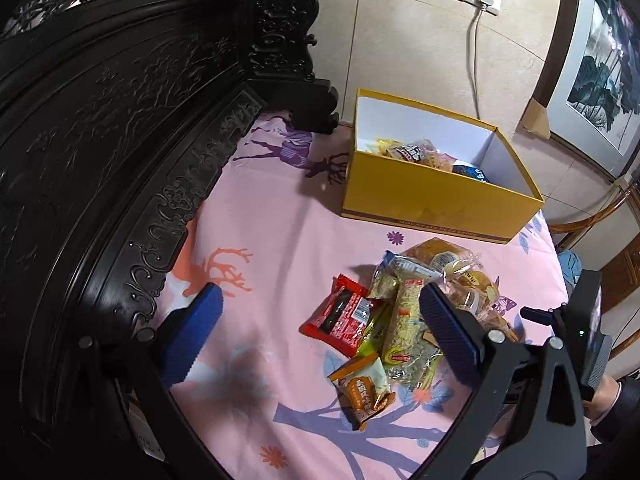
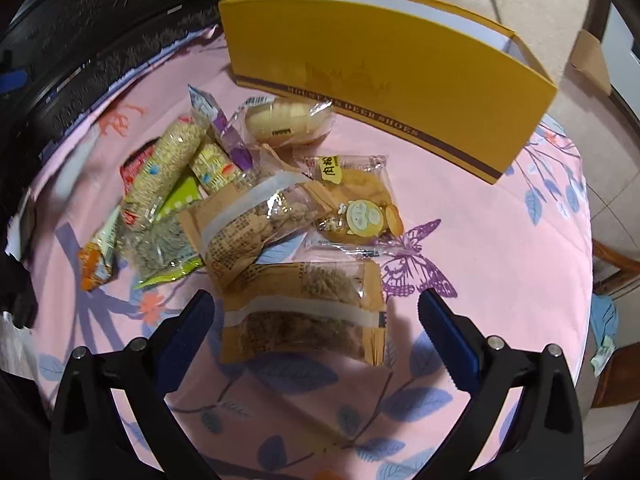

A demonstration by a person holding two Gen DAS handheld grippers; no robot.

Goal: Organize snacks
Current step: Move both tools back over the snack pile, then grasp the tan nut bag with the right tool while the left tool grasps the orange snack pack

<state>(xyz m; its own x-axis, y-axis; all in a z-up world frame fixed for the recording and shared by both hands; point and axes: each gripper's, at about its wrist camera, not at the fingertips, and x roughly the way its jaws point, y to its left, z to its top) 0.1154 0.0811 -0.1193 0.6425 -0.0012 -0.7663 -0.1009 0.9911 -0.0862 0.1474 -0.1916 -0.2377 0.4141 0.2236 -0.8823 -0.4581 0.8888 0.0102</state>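
A pile of wrapped snacks (image 1: pixel 404 308) lies on the pink printed cloth (image 1: pixel 280 216), in front of a yellow shoe box (image 1: pixel 436 200) that holds several packets. My left gripper (image 1: pixel 320 300) hangs open above the pile's left side, over a red packet (image 1: pixel 340 316). In the right wrist view the pile (image 2: pixel 240 204) is spread before the box (image 2: pixel 400 92). My right gripper (image 2: pixel 316 304) is open, its blue fingers on either side of a tan packet with a white band (image 2: pixel 304 312), not touching it.
A dark carved wooden headboard (image 1: pixel 100 140) walls the left side. Behind the box is a tiled wall with a socket and cable (image 1: pixel 476 60). The cloth's right edge (image 2: pixel 580 240) drops to the floor. A framed picture (image 1: pixel 600 80) leans at the right.
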